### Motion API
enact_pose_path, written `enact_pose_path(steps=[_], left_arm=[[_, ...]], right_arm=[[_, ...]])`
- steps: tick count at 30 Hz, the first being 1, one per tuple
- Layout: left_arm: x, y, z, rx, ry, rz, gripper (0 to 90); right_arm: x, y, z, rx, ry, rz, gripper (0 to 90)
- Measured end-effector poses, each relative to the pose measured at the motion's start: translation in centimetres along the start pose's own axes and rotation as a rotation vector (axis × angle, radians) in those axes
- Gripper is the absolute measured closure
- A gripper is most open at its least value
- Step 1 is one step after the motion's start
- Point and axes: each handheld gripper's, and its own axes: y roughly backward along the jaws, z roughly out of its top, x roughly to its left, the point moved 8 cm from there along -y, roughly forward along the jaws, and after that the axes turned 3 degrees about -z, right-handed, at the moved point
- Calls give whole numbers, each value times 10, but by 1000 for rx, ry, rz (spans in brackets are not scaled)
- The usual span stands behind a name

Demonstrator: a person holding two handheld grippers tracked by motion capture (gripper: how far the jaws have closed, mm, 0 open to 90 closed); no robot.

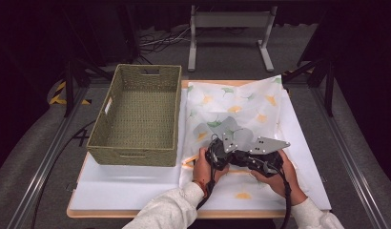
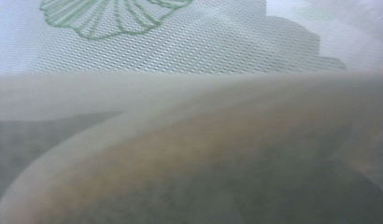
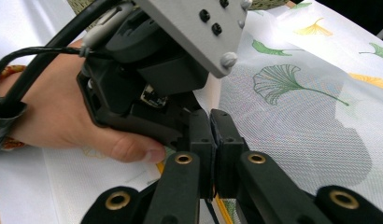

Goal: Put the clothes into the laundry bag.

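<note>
- A woven basket (image 1: pixel 136 117) sits on the left half of the table (image 1: pixel 136 186), long side running away from the person. Its floor is bare weave with nothing lying in it.
- Just to the right of the basket lies a white cloth (image 1: pixel 241 107) printed with green and yellow ginkgo leaves. It is spread over the right half of the table and rumpled along its far edge.
- The person's two hands meet over the near middle of the cloth, each wrapped around a black gripper. The two grey three-cornered plates almost touch.
- The left gripper (image 1: pixel 218 151) is in the left hand (image 1: pixel 203 167), held low against the fabric. The right gripper (image 1: pixel 260 160) sits just beside it in the right hand (image 1: pixel 279 174).
- From above, the jaws are hidden under the plates and the gripper bodies.
- The right gripper view looks along the right gripper (image 3: pixel 212 154). Its two black jaws are pressed together with the cloth (image 3: pixel 301 121) caught between the pads near a yellow-edged hem.
- That same view shows the left hand (image 3: pixel 63 116) knuckles-up on the fabric, the thumb flat on the cloth.
- The left gripper view is pressed right up to a blurred fold of cloth (image 2: pixel 189 140), with a green leaf print beyond. Its jaws are hidden, but they are closed, seemingly on that fold.
- Both sleeves come in from the near edge, forearms angled inward towards each other.
</note>
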Motion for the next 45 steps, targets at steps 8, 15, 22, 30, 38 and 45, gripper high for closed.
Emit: enact_pose_path(steps=[8, 15, 22, 30, 38, 45], left_arm=[[1, 0, 2, -6, 10, -39, 872], [-15, 23, -10, -9, -98, -115, 767], [-16, 54, -24, -7, -143, -152, 757], [1, 94, -42, -5, -147, -152, 788], [5, 99, -56, 13, -136, -157, 721], [-4, 76, -54, 49, -146, -171, 669]], right_arm=[[-2, -1, -1, -2, -8, -5, 890], [-4, 3, 1, -22, -13, -14, 890], [-2, 4, 3, -26, -6, -18, 889], [-1, 8, 5, -33, -3, -14, 889], [2, 8, 7, -35, 2, -11, 889], [6, 11, 11, -58, 8, -8, 889]])
